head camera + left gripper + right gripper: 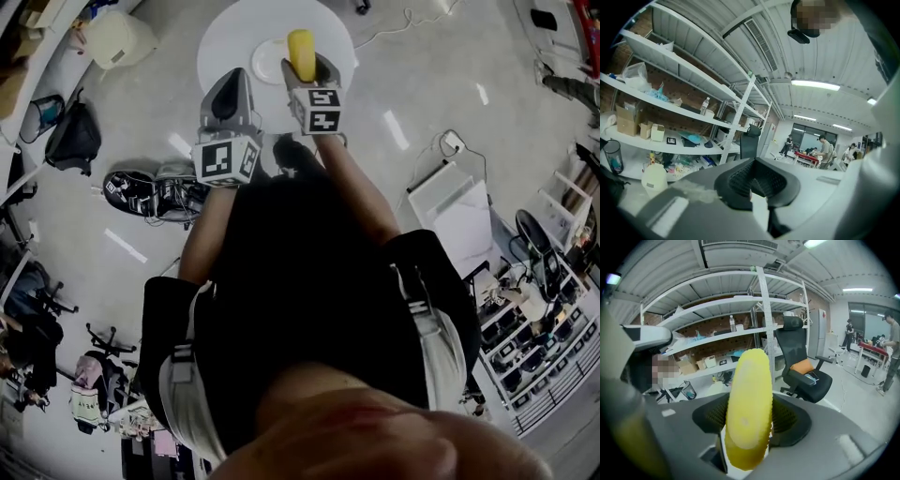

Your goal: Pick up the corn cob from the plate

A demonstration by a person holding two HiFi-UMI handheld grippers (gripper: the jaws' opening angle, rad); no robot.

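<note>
Head view alone: white plate

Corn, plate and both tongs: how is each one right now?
Corn cob: upright, gripped, held above the plate.
Right tongs: shut on the corn cob.
Left tongs: shut, nothing between them.
Plate: on the round table, nothing on the part that shows.

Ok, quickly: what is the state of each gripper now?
Left gripper: closed, empty.
Right gripper: closed on the corn.
</note>
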